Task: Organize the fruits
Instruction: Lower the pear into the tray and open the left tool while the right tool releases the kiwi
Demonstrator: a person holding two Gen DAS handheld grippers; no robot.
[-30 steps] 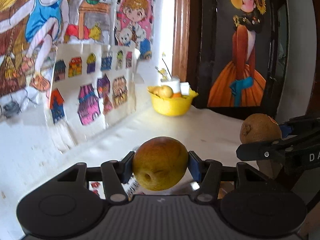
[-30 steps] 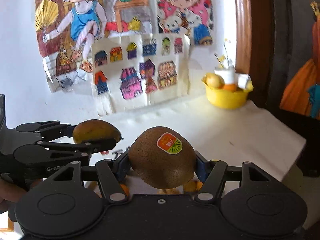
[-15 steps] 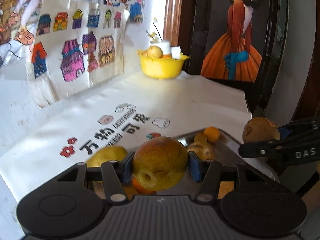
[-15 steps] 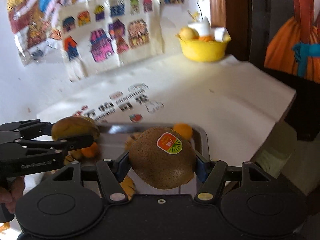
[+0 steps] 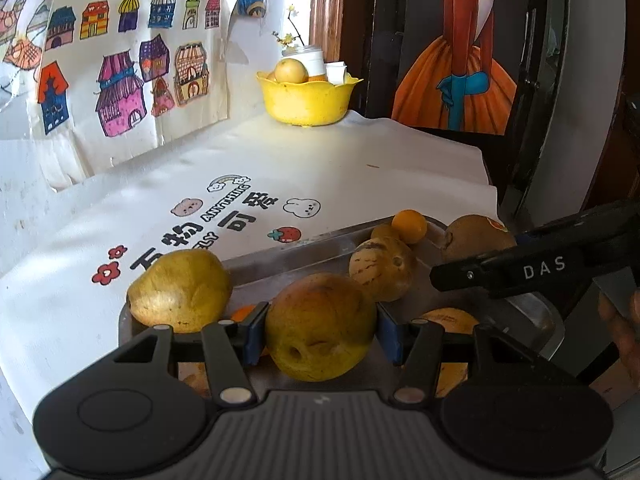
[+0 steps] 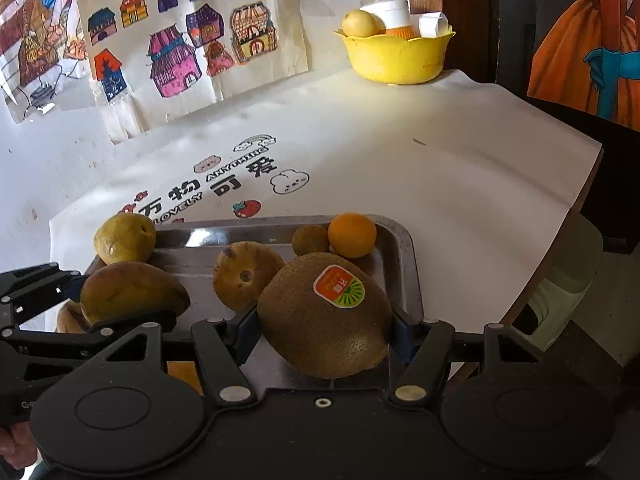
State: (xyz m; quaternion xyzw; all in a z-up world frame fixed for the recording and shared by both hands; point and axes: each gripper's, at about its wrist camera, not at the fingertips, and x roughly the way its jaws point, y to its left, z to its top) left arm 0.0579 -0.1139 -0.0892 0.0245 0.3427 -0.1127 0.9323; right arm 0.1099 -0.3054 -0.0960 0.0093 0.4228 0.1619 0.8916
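We hold a pear in the left gripper and a kiwi in the right gripper — each clamped half-wide across its middle — poised over the metal tray for setting among the fruit there.

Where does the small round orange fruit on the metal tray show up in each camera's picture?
Left wrist view: the orange fruit sits right of centre, at the tray's far edge.
Right wrist view: it sits just right of centre, in the tray's far right corner.
Shared landmark: the yellow bowl.
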